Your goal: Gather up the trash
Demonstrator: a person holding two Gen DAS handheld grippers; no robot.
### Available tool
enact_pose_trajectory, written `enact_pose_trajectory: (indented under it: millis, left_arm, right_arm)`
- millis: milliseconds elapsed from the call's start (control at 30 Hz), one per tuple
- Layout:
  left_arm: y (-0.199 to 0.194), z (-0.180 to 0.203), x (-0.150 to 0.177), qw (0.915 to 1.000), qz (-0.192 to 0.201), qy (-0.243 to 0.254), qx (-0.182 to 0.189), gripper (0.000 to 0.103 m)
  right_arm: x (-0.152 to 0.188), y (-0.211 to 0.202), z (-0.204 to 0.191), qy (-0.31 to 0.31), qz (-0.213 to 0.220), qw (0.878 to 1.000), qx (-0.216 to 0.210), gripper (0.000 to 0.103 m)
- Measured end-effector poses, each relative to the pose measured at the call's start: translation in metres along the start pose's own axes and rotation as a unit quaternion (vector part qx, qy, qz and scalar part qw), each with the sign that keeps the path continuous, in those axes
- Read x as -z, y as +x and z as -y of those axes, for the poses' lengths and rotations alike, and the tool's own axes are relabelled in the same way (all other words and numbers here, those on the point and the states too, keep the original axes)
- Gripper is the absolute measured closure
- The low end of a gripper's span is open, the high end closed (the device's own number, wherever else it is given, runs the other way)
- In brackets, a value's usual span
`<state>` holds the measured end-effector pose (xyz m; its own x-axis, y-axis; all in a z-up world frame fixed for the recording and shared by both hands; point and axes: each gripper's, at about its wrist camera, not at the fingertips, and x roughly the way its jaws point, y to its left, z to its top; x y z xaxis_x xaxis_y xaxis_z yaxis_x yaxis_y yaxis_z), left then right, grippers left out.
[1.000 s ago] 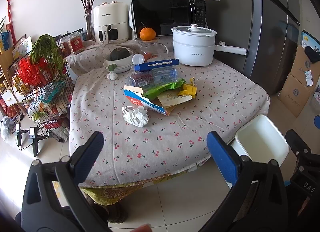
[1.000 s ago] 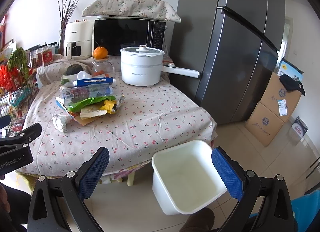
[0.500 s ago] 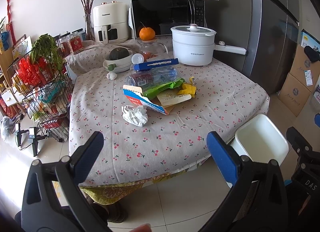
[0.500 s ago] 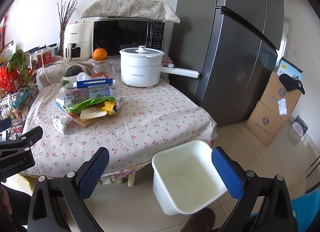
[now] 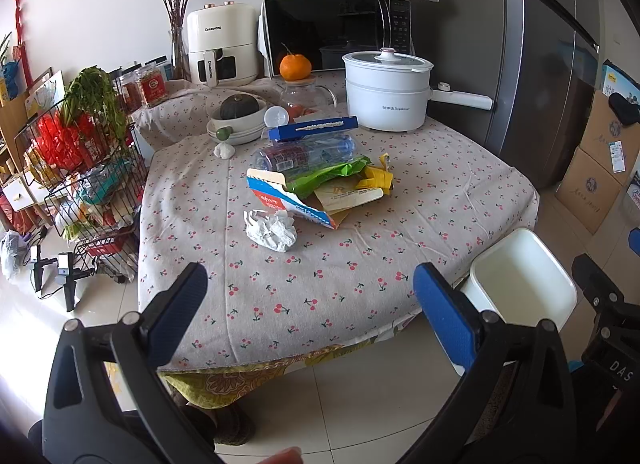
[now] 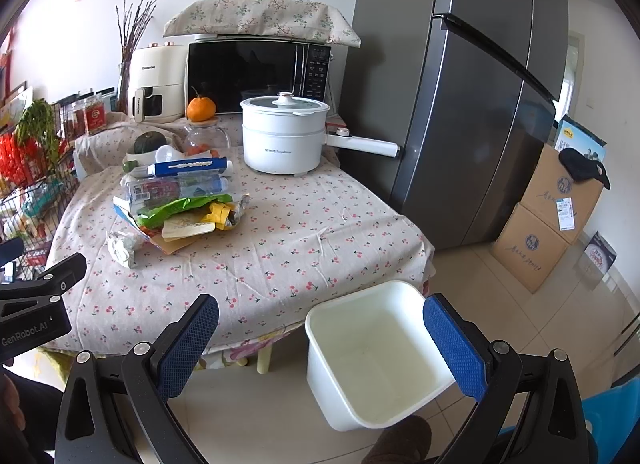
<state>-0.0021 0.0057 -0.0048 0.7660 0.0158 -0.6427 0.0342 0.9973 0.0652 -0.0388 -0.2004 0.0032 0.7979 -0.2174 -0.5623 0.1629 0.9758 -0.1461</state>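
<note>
A pile of trash lies on the cherry-print tablecloth: a crumpled white paper, a torn blue-and-white carton, a green wrapper, a yellow wrapper, a clear plastic bottle and a blue box. The pile also shows in the right wrist view. A white square bin stands on the floor by the table's near right corner, empty. My left gripper is open and empty, before the table's front edge. My right gripper is open and empty above the bin.
A white electric pot, bowls with a squash, a glass jar with an orange, a microwave and an air fryer stand at the back. A wire rack stands left; a fridge and cardboard boxes right.
Both views have crept slightly; the scene sits almost the same. Nothing was taken hold of or moved on the table.
</note>
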Motion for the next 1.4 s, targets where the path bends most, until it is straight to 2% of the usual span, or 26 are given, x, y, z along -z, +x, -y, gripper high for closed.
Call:
enact_pose_trajectory:
  millis: [1400]
  left_arm:
    - [0.0027, -0.0064, 0.0039, 1.0, -0.005, -0.007, 0.0, 0.001]
  right_arm:
    - [0.0017, 0.0023, -0.0016, -0.002, -0.003, 1.0, 0.003, 0.0]
